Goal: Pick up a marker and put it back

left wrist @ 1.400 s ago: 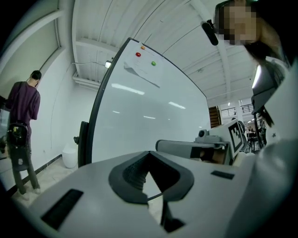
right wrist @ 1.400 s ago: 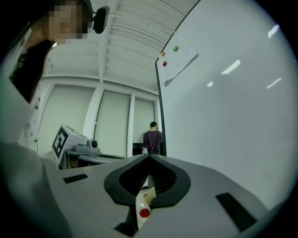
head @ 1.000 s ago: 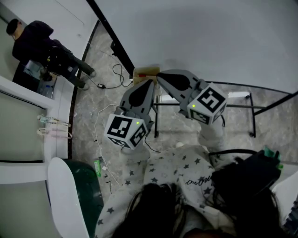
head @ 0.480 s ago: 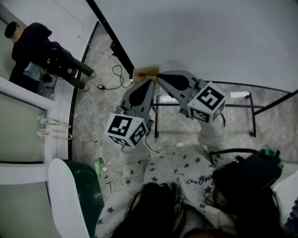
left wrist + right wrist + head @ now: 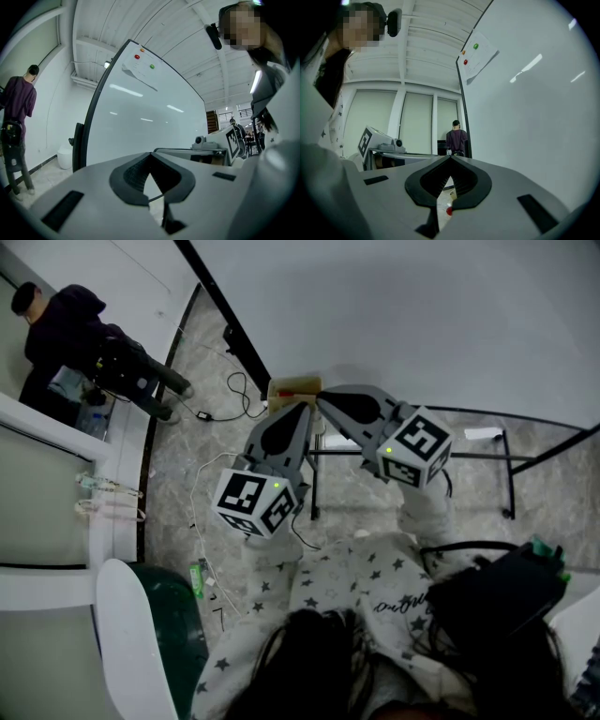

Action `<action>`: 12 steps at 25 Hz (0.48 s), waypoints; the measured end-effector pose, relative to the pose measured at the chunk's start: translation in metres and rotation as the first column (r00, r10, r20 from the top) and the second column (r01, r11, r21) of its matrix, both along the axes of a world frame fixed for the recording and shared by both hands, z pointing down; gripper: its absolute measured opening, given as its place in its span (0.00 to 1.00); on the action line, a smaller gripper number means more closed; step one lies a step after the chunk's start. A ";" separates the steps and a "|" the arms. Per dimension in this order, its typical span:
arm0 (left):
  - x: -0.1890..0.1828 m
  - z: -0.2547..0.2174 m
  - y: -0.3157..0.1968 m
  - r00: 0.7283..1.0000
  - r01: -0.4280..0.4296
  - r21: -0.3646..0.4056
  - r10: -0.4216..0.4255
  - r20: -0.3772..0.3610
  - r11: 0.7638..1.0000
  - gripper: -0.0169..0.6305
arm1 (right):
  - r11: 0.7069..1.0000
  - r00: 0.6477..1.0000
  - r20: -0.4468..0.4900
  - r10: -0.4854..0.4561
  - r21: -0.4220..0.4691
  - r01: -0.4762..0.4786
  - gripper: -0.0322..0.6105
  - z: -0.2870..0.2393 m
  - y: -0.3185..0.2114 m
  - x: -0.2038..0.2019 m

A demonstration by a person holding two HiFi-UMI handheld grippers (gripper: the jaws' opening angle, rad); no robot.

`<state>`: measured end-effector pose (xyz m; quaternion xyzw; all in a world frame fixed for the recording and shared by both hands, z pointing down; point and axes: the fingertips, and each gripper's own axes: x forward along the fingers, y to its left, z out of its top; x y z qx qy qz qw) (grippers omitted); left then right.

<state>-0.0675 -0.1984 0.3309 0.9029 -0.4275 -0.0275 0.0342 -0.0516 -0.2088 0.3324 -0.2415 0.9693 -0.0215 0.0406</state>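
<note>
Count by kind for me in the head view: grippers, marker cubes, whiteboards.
grippers: 2 (left gripper, right gripper)
cubes: 2 (left cube, right cube)
whiteboard: 1
total: 5

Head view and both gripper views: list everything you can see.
whiteboard: one, white with a black frame, upright ahead of the grippers
magnets: two clear ones, red and green, top corner of the whiteboard
paper: one, white, under the magnets
box: one, tan, just beyond the gripper tips
cables: several, black and white, on the floor
bystander: one, dark clothes, far left
chair: one, white and dark green, lower left
bag: one, black, lower right
marker: none seen
left gripper: grey, shut, empty
right gripper: grey, shut, empty
</note>
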 end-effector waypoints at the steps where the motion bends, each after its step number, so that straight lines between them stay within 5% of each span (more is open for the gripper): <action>1: 0.000 0.001 0.000 1.000 0.001 -0.003 -0.001 -0.001 1.000 0.03 | 1.000 1.000 0.001 0.000 -0.003 0.000 0.06 0.001 0.000 0.000; 12: -0.003 0.006 -0.001 1.000 0.003 -0.007 -0.003 -0.011 1.000 0.03 | 1.000 1.000 0.018 -0.019 -0.018 0.019 0.06 0.006 -0.001 -0.001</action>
